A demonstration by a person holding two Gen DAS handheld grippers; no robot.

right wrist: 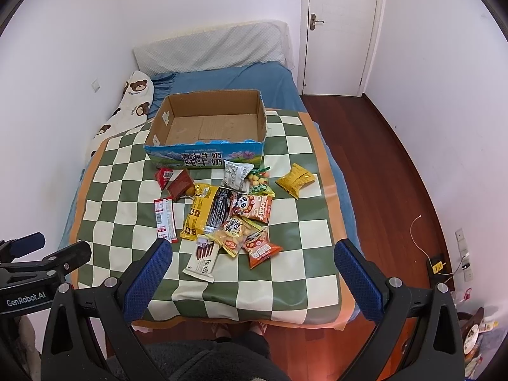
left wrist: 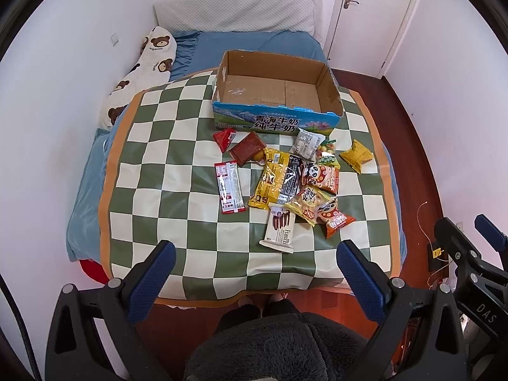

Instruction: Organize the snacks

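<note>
An empty cardboard box [left wrist: 328, 89] [right wrist: 262, 117] with a blue printed front stands at the far side of a green-and-cream checkered mat [left wrist: 177, 171] [right wrist: 295, 222] on the bed. In front of it lies a heap of snack packets: a big yellow bag [left wrist: 270, 179] [right wrist: 198, 212], a white wafer pack [left wrist: 279, 230] [right wrist: 201, 262], a long red-and-white sachet [left wrist: 228, 187] [right wrist: 164, 220], panda packets [left wrist: 322, 174] [right wrist: 254, 206], and a lone yellow pouch [left wrist: 357, 155] [right wrist: 296, 182]. My left gripper [left wrist: 255, 268] and right gripper [right wrist: 252, 263] hover open at the mat's near edge, holding nothing.
A bear-print pillow [left wrist: 143, 73] [right wrist: 127, 104] lies along the left wall and a padded headboard [left wrist: 235, 12] behind the bed. Wooden floor [left wrist: 406, 146] [right wrist: 381, 165] and a white door [left wrist: 371, 16] are on the right. The person's dark fleece clothing [left wrist: 276, 346] and feet show below.
</note>
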